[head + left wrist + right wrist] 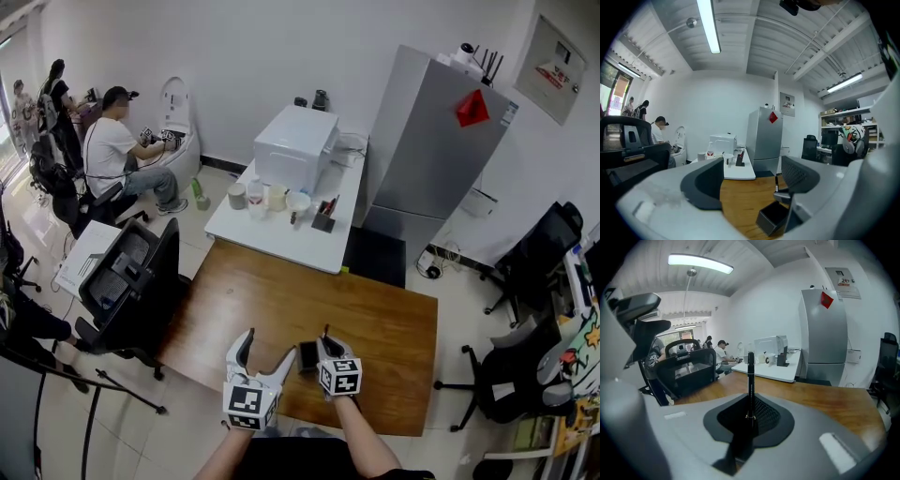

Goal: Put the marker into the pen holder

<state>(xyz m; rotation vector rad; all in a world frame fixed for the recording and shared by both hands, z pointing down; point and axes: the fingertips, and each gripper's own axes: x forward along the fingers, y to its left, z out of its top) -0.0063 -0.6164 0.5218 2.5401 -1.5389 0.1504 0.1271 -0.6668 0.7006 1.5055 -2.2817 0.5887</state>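
Note:
My right gripper (326,343) is shut on a thin black marker (751,376), which stands upright out of the closed jaws (751,416). In the head view it hovers over the near edge of the wooden table (375,319). A small black square pen holder (307,356) sits on the table just left of that gripper. My left gripper (268,347) is beside the holder with its jaws apart. In the left gripper view the holder (772,217) lies low by the right jaw, clear of the left pad, and the marker (776,182) shows just beyond it.
Behind the wooden table is a white table (281,234) with a white box (294,147), cups and a desk organiser. A grey fridge (431,141) stands at the back right. Black office chairs (131,281) flank the table, and a seated person (112,150) is at the far left.

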